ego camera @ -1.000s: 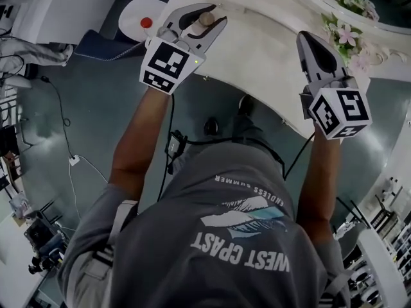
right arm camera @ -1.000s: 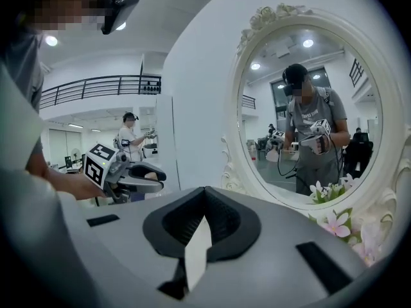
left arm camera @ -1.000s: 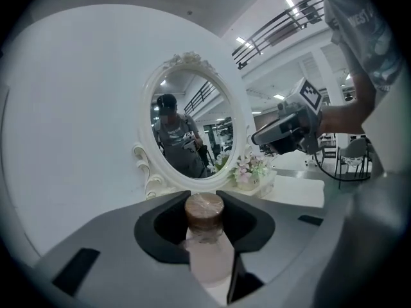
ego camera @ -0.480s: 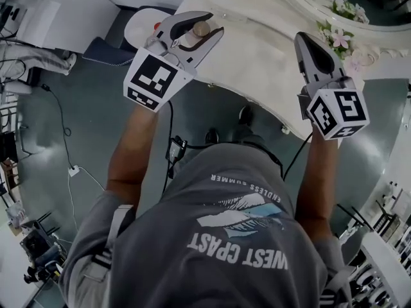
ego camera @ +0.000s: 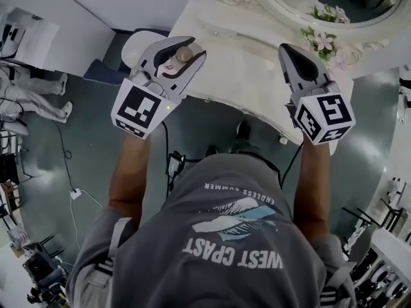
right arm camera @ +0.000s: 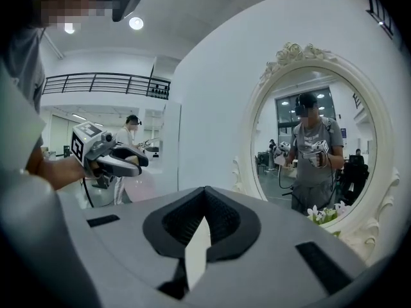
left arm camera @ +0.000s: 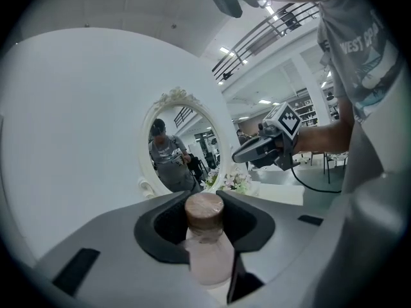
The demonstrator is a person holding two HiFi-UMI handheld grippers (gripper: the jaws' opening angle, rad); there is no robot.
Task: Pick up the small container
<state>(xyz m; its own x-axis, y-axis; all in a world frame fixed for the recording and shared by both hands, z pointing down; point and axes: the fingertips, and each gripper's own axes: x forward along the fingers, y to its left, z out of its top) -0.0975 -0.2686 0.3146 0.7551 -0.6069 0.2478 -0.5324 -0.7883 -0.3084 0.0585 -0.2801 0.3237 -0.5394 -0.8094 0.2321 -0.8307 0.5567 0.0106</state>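
Standing upright, the small container (left arm camera: 205,236) (a pale bottle with a brown cap) has its long axis crossing the jaws of the left gripper (ego camera: 198,49), which are clamped on its neck with the cap poking above them. It sits over the left end of the white dressing table (ego camera: 250,69), apparently clear of the top. The right gripper (right arm camera: 205,190), jaws pressed together on nothing, is well apart to the right, nearer the flowers (ego camera: 321,40)

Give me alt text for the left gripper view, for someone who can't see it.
The left gripper has its grey jaws clamped on a small pale-pink container with a brown round cap. Behind it are a white ornate oval mirror and, toward the picture's right, the shut right gripper in the person's hand.
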